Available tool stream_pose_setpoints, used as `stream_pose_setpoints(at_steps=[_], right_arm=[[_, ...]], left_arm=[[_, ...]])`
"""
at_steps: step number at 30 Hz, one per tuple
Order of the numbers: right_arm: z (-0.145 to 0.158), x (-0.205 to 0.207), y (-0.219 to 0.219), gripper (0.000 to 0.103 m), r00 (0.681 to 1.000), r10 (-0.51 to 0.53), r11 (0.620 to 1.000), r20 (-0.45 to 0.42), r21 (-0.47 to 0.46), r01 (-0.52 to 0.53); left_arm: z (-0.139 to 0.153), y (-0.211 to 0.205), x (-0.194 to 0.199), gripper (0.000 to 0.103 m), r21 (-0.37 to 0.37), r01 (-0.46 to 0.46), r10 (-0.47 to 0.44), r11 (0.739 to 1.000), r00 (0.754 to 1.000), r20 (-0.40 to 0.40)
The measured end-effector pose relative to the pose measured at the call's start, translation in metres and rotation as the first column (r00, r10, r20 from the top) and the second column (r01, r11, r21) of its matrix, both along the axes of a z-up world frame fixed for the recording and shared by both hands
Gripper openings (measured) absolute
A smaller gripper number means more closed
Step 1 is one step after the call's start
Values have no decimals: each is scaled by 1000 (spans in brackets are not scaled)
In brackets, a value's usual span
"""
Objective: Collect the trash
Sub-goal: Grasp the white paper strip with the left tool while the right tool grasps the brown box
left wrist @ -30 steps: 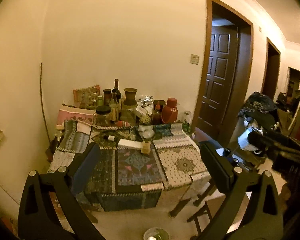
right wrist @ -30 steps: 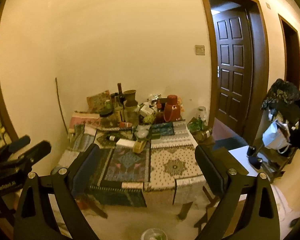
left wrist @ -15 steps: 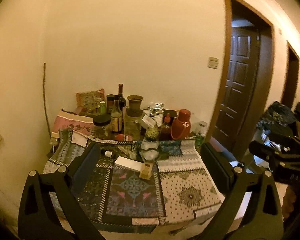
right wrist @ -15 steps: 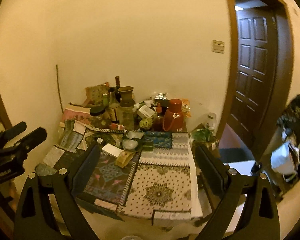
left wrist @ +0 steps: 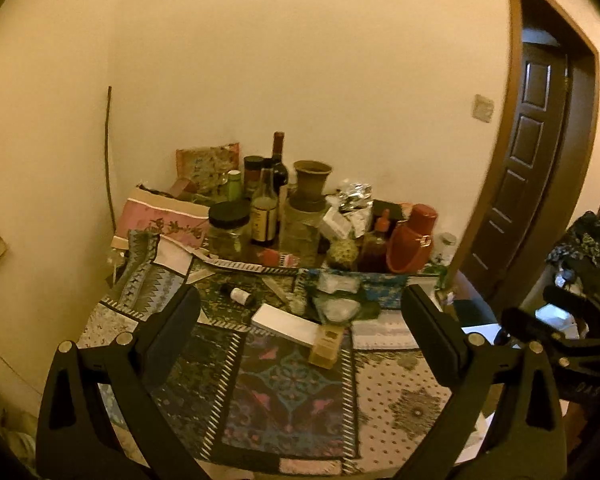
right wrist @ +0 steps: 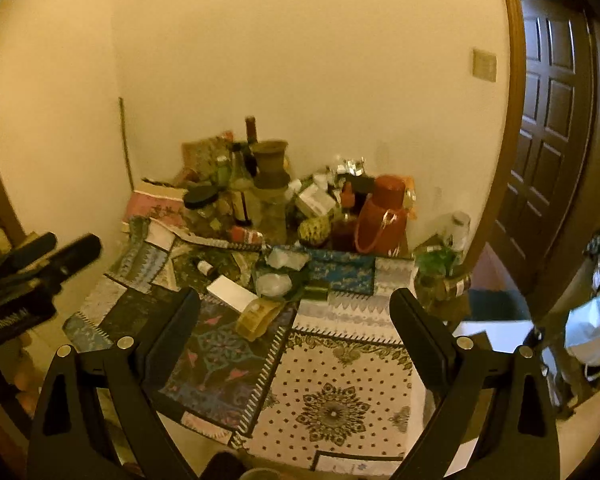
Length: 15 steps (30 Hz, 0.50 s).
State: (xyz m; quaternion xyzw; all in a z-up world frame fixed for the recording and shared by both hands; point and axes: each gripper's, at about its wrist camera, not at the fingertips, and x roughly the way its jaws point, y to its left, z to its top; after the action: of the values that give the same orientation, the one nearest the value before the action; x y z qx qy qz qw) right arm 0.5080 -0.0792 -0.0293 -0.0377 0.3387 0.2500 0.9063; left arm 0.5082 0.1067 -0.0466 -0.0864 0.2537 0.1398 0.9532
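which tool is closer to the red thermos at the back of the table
Right, though only slightly. The red thermos sits ahead of the right tool, a bit to its right; from the left tool it lies farther off to the right. Both are open, well short of it.

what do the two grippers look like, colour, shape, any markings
Both the left gripper and right gripper are matte black, each with two flat rectangular fingers on angled arms with triangular cutouts and silver round bolt heads. The left gripper's body, seen from the right wrist view, carries white lettering, too blurred to read.

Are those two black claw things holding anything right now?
No. The left gripper and right gripper both have their jaws wide open, with nothing between them, above the table.
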Motion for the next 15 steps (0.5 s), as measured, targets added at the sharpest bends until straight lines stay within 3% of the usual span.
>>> stream_pose_setpoints(at_steps=[7,15], right_arm=[[-56,49,56,95,982,-59,997,-179,-66,48],[-144,103,120,94,895,-177,983,-408,-111,144]], left_arm=[[-21,66,51,101,-52,29,-31,998,998,-52],[-62,141,109,100,-77,62,-73,995,985,-153]])
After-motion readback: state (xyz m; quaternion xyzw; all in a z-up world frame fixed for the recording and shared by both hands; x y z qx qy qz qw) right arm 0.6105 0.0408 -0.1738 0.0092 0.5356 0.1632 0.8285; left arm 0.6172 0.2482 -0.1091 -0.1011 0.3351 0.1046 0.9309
